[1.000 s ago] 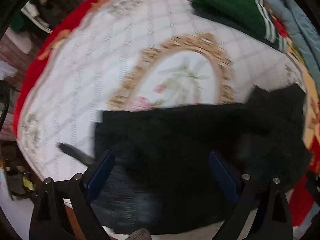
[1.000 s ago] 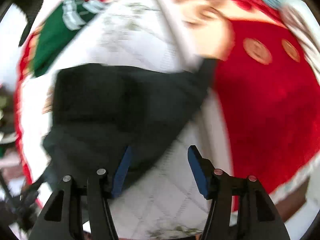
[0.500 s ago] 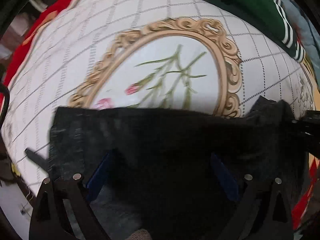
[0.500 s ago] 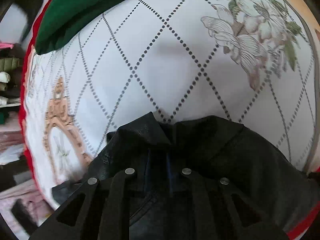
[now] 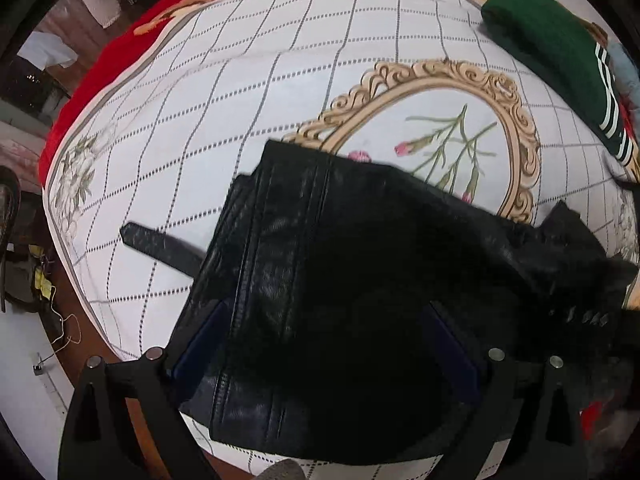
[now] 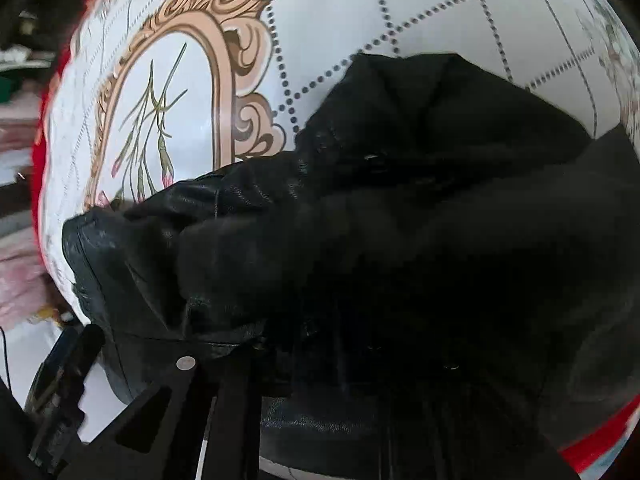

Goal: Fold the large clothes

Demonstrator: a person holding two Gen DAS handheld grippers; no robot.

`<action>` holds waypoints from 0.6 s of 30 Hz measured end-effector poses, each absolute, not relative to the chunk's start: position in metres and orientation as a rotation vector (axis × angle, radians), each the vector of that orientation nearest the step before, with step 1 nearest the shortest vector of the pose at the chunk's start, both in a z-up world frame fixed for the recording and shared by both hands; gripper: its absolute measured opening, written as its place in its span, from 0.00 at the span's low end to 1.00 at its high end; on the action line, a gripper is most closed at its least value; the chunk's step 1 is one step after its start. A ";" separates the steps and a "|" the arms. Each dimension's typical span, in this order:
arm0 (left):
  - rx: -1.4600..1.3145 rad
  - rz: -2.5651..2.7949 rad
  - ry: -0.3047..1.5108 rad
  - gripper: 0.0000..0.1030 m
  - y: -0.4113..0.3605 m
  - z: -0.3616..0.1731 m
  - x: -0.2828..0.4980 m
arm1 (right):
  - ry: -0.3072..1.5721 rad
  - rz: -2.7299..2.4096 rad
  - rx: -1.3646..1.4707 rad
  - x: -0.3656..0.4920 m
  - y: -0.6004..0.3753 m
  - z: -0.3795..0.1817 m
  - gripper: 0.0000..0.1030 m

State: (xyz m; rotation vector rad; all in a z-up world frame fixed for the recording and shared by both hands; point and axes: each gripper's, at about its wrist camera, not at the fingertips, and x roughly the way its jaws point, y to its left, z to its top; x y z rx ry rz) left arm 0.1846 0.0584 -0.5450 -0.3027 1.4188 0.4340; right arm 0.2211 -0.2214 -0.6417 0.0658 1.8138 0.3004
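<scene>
Quilted bedspread (image 5: 248, 128), black jacket (image 5: 360, 264) lying on it.
Left gripper (image 5: 324, 344) hangs over the jacket, jaws wide apart; right gripper (image 6: 320, 364) is clamped on a bunched jacket fold.

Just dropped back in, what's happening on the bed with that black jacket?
A person with a gripper in each hand is folding a black leather jacket on a white patterned bedspread. The right gripper is shut on a bunched fold of the jacket. The left gripper hangs open above the jacket, its fingers either side of the leather. A folded green sweater lies at the far edge.
</scene>
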 end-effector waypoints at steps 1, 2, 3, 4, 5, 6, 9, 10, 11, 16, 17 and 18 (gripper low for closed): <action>-0.302 0.434 1.421 0.96 0.057 -0.546 0.184 | 1.834 0.301 0.068 0.223 -0.223 -0.637 0.14; -0.299 0.434 1.421 0.96 0.056 -0.547 0.186 | 1.848 0.306 0.079 0.226 -0.224 -0.629 0.14; -0.297 0.432 1.418 0.96 0.053 -0.545 0.186 | 1.841 0.313 0.103 0.228 -0.228 -0.614 0.16; -0.293 0.430 1.412 0.96 0.052 -0.543 0.185 | 1.811 0.327 0.144 0.230 -0.232 -0.600 0.16; -0.285 0.428 1.404 0.96 0.051 -0.541 0.184 | 1.785 0.349 0.180 0.232 -0.234 -0.591 0.16; -0.274 0.428 1.395 0.96 0.050 -0.540 0.184 | 1.751 0.389 0.230 0.236 -0.232 -0.582 0.16; -0.262 0.434 1.398 0.96 0.041 -0.543 0.182 | 1.724 0.392 0.216 0.251 -0.218 -0.599 0.16; -0.263 0.437 1.398 0.96 0.039 -0.543 0.181 | 1.736 0.362 0.244 0.257 -0.216 -0.618 0.14; -0.260 0.442 1.393 0.96 0.039 -0.544 0.182 | 1.729 0.364 0.268 0.262 -0.211 -0.627 0.10; -0.250 0.422 1.373 0.96 0.029 -0.536 0.195 | 1.696 0.413 0.360 0.253 -0.219 -0.612 0.14; -0.249 0.401 1.367 0.96 0.022 -0.533 0.198 | 1.678 0.404 0.416 0.248 -0.232 -0.602 0.18; -0.248 0.385 1.361 0.96 0.017 -0.531 0.202 | 1.635 0.368 0.478 0.238 -0.257 -0.587 0.32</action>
